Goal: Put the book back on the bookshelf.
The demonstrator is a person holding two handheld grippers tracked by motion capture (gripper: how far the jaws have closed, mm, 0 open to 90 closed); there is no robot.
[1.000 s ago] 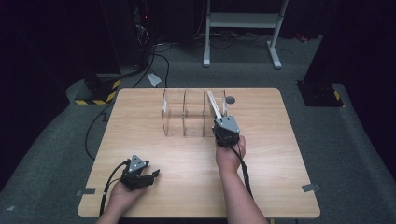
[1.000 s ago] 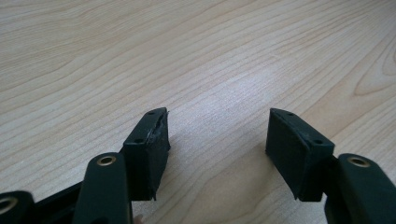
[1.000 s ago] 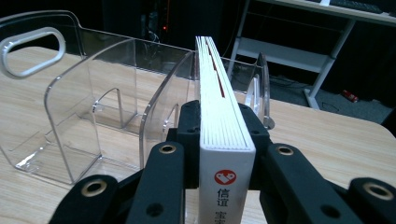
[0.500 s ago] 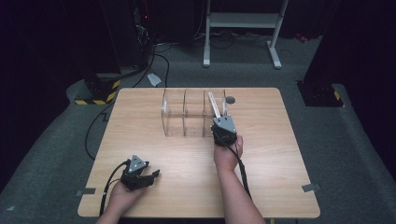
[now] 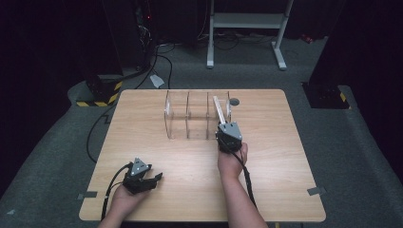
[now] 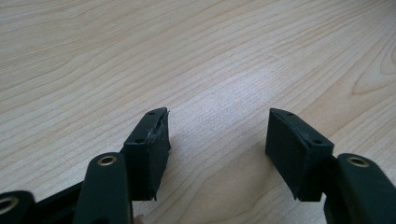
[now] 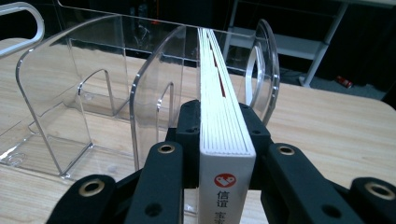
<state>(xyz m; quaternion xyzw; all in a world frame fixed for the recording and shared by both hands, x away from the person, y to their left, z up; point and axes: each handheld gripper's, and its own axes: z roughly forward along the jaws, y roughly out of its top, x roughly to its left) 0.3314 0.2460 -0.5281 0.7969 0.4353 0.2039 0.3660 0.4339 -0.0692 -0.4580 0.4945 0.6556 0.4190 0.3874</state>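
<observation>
Table [image 5: 157, 118]: light wood, centre frame.
Clear rack [image 5: 187, 121]: upper middle.
Dark disc [image 5: 234, 101]: beside it, right.

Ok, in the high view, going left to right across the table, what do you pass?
Left gripper near the front left, then the clear divider rack, then the white book in its rightmost slot, then the small dark disc on the table.

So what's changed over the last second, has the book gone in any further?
Hardly anything. The right gripper is still shut on the book, which stands in the rack's rightmost slot; the right hand may have eased forward slightly, too little to be sure. The left gripper stays open and resting on the table.
</observation>
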